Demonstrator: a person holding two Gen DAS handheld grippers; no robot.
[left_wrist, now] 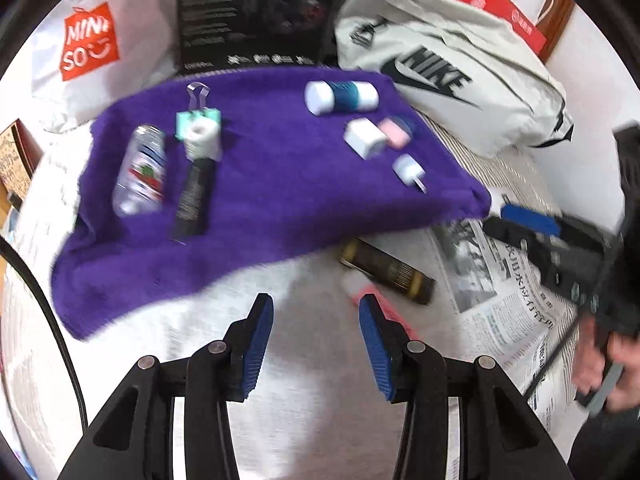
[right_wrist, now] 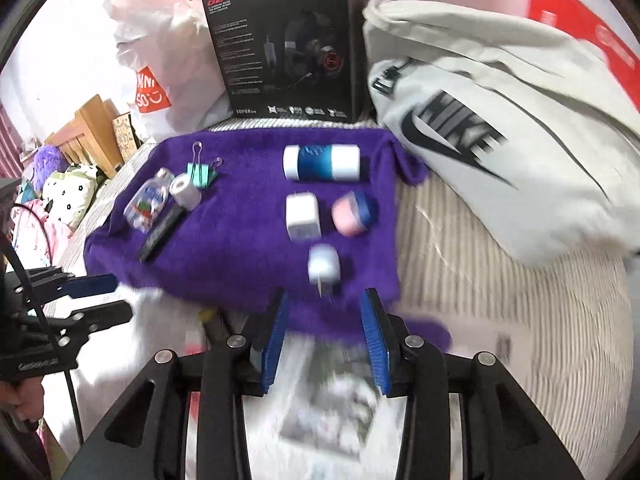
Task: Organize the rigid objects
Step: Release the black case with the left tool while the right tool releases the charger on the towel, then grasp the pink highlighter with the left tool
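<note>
Left wrist view: the left gripper (left_wrist: 316, 320) hangs with its jaws spread and nothing between them over a white bed cover (left_wrist: 312, 380), a pink-capped tube (left_wrist: 362, 286) touching its right finger and a dark gold-printed tube (left_wrist: 388, 270) just beyond, both off the purple towel (left_wrist: 256, 208). The right gripper (right_wrist: 324, 332), likewise released and empty, hovers at the towel's near edge over a newspaper (right_wrist: 332, 416), with a small white plug (right_wrist: 324, 266) just ahead of its fingertips. Farther back on the towel lie a white cube adapter (right_wrist: 302, 216), a pink-and-blue jar (right_wrist: 354, 212), a blue-banded white cylinder (right_wrist: 322, 162), and, to the left, a clear bottle (right_wrist: 146, 204), a black tube (right_wrist: 160, 234), a white roll (right_wrist: 185, 191) and a teal binder clip (right_wrist: 204, 174). The sorting looks partly done; the two stray tubes probably come next, calling for the left gripper to drop and close on one
</note>
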